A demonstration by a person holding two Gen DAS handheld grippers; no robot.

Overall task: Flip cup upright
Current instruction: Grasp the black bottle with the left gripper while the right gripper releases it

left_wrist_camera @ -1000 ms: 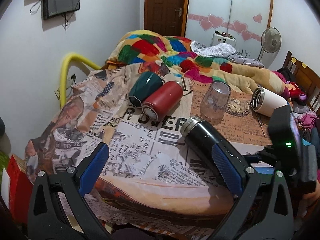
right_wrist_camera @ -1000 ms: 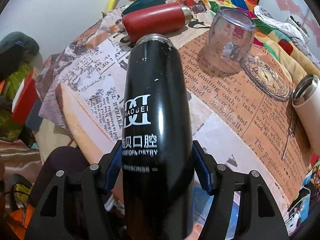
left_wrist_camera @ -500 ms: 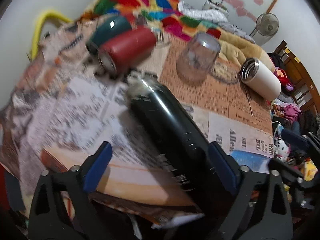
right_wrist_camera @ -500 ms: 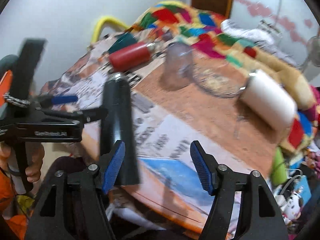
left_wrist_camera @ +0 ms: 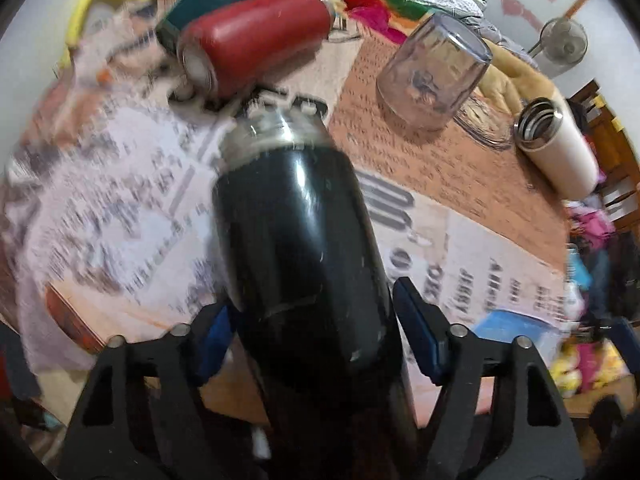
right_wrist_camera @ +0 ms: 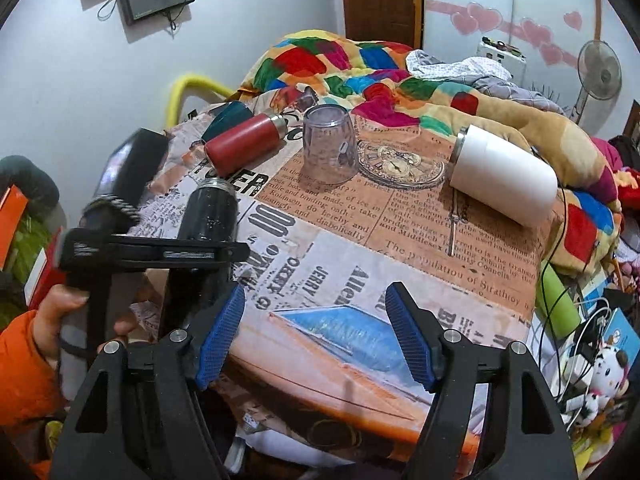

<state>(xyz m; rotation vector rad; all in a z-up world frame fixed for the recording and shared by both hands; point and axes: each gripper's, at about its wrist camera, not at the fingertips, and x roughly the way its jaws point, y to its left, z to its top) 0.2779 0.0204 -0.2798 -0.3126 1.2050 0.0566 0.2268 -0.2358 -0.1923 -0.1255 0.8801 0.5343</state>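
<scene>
A black steel cup (left_wrist_camera: 304, 248) with a silver rim sits between the fingers of my left gripper (left_wrist_camera: 312, 332). The jaws have closed in around its base; the right pad looks just off the wall. The cup leans away from the camera over the table. In the right wrist view the black cup (right_wrist_camera: 208, 216) and the left gripper (right_wrist_camera: 160, 252) show at the left, at the table's near edge. My right gripper (right_wrist_camera: 316, 332) is open and empty, apart from the cup, above the near edge.
On the newspaper-print tablecloth (right_wrist_camera: 400, 248) lie a red cup (right_wrist_camera: 244, 144) and a teal cup (right_wrist_camera: 226, 118) on their sides, a clear glass (right_wrist_camera: 330, 144) upside down, and a white cup (right_wrist_camera: 504, 176) on its side. A quilt-covered bed (right_wrist_camera: 360, 60) is behind.
My right gripper let go of the black cup and pulled back. My left gripper came in around the cup's base and its jaws closed in on it.
</scene>
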